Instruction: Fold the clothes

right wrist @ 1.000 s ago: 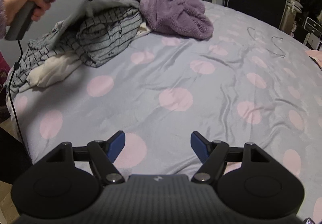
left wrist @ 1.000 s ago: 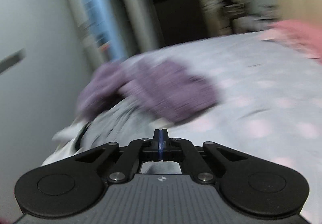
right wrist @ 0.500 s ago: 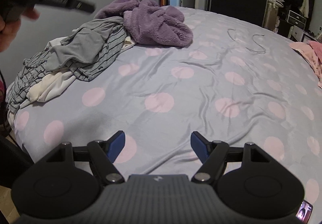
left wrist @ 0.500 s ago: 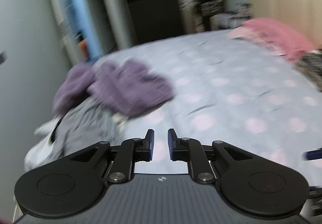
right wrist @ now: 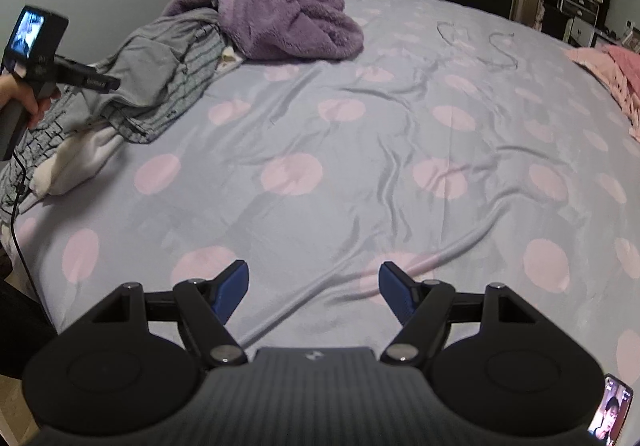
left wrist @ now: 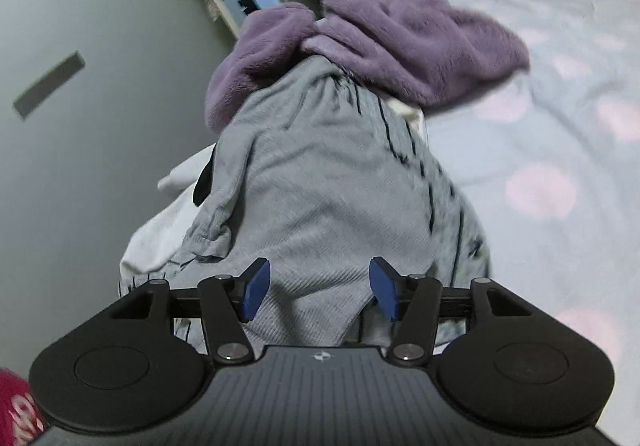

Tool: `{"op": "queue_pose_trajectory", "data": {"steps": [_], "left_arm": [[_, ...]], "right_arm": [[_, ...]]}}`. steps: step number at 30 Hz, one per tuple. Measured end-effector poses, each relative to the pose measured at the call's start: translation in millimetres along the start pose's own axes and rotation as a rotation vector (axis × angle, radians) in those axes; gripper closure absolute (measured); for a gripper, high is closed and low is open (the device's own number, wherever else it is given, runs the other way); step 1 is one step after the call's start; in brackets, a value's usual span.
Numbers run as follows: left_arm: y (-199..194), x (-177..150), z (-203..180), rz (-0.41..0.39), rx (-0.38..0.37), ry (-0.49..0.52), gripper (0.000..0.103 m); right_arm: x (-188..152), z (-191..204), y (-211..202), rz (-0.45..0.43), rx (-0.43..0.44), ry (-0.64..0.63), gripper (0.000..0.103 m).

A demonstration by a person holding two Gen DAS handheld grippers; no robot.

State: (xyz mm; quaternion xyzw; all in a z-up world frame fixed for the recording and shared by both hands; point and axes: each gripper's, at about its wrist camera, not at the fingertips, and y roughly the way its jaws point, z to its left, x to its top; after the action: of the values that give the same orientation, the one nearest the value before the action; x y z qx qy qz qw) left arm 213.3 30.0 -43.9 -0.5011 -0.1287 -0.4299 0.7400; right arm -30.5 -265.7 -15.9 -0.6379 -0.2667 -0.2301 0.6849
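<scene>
Left claw opening over the clothes pile, right claw waiting wide and empty.

The left claw [left wrist: 318, 292] has its jaws opening, with the grey garment [left wrist: 320, 181] between them but not pinched, probably for a new grip. This garment lies on the pile at the bed's [right wrist: 360, 173] left edge, just beside the purple fleece [right wrist: 288, 29]. The right claw [right wrist: 314, 296] hovers over bare dotted sheet, good room for folding.
</scene>
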Motion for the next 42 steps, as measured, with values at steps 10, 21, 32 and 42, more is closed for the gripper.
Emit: {"op": "queue_pose_trajectory", "data": {"steps": [10,21,32,42], "left_arm": [[44.3,22.4,-1.4,-0.005,0.123,-0.031,0.047],[34.6,53.4,2.3,-0.034,0.1,-0.076,0.093],[-126.5,83.5,-49.0,-0.325,-0.177,0.024,0.1],[-270.9,17.2,-137.5,-0.41,-0.597,0.302,0.099]], "right_arm": [[-5.1,-6.3,32.5,0.092,0.006,0.047,0.029],[-9.5,1.7,33.8,0.09,-0.018,-0.015,0.029],[-4.9,1.6,14.3,0.048,-0.026,0.004,0.029],[1.8,-20.3,-25.2,-0.037,-0.086,0.036,0.029]]}}
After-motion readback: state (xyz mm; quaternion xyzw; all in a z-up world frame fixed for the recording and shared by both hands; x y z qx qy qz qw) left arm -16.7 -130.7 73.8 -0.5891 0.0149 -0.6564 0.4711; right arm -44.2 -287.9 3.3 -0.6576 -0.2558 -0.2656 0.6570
